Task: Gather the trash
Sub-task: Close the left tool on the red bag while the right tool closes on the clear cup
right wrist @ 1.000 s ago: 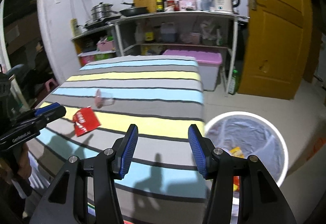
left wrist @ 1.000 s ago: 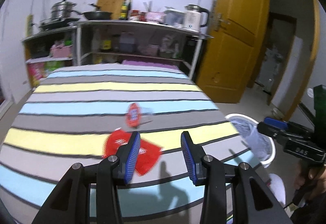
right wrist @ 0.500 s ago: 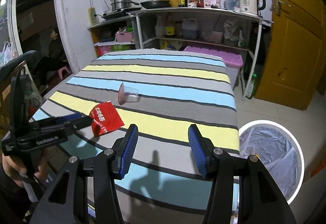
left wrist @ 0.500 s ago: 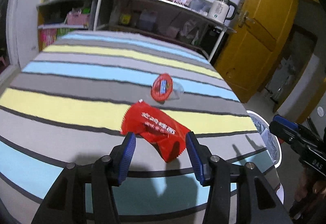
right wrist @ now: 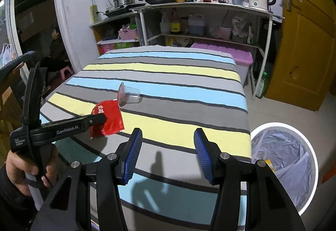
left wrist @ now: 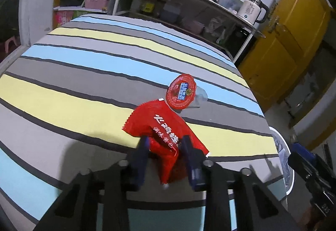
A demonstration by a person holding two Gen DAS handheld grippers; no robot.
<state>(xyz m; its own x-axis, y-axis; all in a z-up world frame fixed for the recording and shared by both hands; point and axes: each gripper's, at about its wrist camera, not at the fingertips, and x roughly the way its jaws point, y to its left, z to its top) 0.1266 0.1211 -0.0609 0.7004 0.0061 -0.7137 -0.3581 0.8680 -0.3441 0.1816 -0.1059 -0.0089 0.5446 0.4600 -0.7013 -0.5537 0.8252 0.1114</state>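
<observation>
You are closing the left tool (left wrist: 164, 145) on the red sauce packet (left wrist: 161, 126), whose near end is sitting between the blue pads; the packet is bunching and lifting there, so the pads look to be meeting it already, though the squeeze is not finished. You are taking it by its near edge because that end is lying closest to you on the striped tabletop (left wrist: 84, 67) and a flat foil packet gives little else to pinch. Just beyond the left tool's tips, past the packet's far corner and seemingly touching it, the clear plastic cup (left wrist: 189, 94) with the red lid is lying on its side.

You are holding the right tool (right wrist: 167, 147) wide apart with nothing between its pads, hovering above the tabletop's near edge. It is probably waiting there because the white trash bin (right wrist: 294, 168), lined with a grey bag, is standing on the floor just to its right, and the cup is within reach ahead of it.
</observation>
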